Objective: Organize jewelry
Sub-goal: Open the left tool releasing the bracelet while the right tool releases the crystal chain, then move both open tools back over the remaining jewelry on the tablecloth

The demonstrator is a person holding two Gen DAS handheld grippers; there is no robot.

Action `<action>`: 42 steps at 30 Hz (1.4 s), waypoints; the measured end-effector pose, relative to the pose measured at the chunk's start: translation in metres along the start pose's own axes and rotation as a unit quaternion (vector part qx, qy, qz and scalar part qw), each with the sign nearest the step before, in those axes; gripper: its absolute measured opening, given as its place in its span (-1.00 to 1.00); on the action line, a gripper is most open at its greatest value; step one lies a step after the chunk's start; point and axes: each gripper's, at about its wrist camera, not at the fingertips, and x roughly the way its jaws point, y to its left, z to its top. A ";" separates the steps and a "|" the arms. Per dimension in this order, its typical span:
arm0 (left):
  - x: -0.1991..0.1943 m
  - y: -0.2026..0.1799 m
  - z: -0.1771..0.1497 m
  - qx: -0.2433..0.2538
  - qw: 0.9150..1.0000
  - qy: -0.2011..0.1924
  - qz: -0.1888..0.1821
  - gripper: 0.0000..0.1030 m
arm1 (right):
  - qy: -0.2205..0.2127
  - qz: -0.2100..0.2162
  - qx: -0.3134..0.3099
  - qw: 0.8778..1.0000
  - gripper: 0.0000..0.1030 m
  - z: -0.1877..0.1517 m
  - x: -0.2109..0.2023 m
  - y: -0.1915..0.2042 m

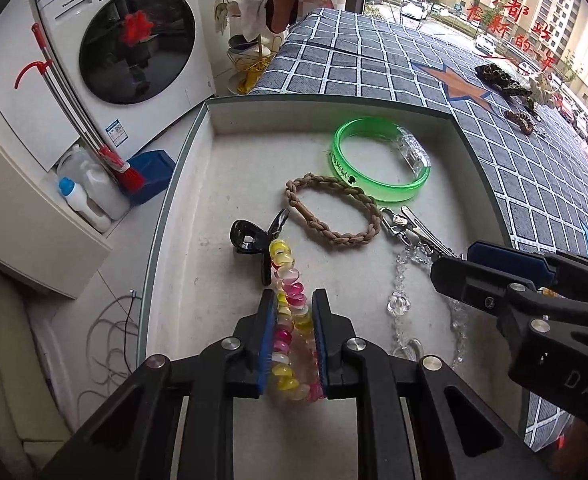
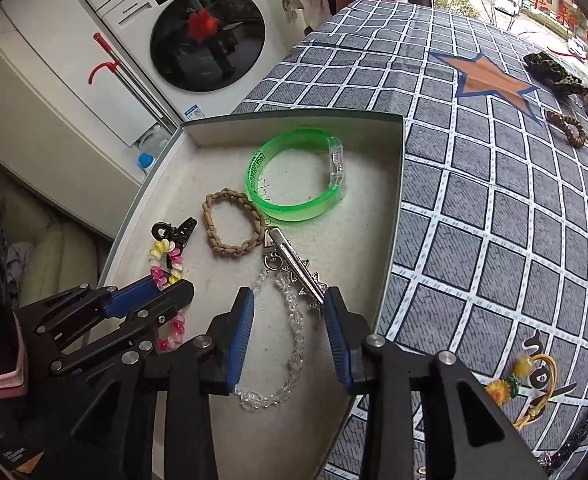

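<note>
Both grippers are working low inside the shallow tray (image 2: 394, 184), which is sitting on the checked cloth (image 2: 494, 208). The left gripper (image 1: 294, 336) is pinching the pink-and-yellow bead bracelet (image 1: 289, 320), pads pressing on it from both sides, its far end draping over the black claw clip (image 1: 253, 240). The right gripper (image 2: 289, 336) is standing spread, pads clear of the clear crystal bracelet (image 2: 294, 344) lying between them on the tray floor; the silver hair clip (image 2: 294, 264) is lying just beyond its tips, seemingly touching the right finger. The braided tan bracelet (image 2: 231, 222) and green bangle (image 2: 294, 176) are resting farther back, touching each other. More pieces are waiting on the cloth: a brown scrunchie (image 2: 566, 128), a yellow flower tie (image 2: 510, 380). Judgement: the crystal piece looks placed, the bead bracelet is next to go down. To do it well, the left should be setting the beads onto bare tray floor near the left wall, off the claw clip, before spreading. The right should be lifting straight out so a finger is not snagging the crystal loop or nudging the silver clip.
</note>
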 end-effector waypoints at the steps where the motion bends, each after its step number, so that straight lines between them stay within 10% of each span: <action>1: -0.001 -0.001 0.000 0.001 1.000 -0.001 0.002 -0.53 | -0.003 0.003 0.002 1.000 -0.18 0.000 -0.003 0.000; 9: -0.013 -0.007 -0.006 0.011 1.000 -0.015 0.014 -0.53 | -0.035 0.007 0.009 0.999 0.36 -0.006 -0.041 -0.007; 13: -0.025 -0.011 -0.010 0.007 0.998 -0.048 0.028 1.00 | -0.047 0.000 0.020 0.999 0.54 -0.016 -0.060 -0.022; 42: -0.074 -0.126 -0.035 0.102 0.990 -0.086 -0.039 1.00 | -0.062 -0.072 0.199 0.975 0.99 -0.127 -0.135 -0.183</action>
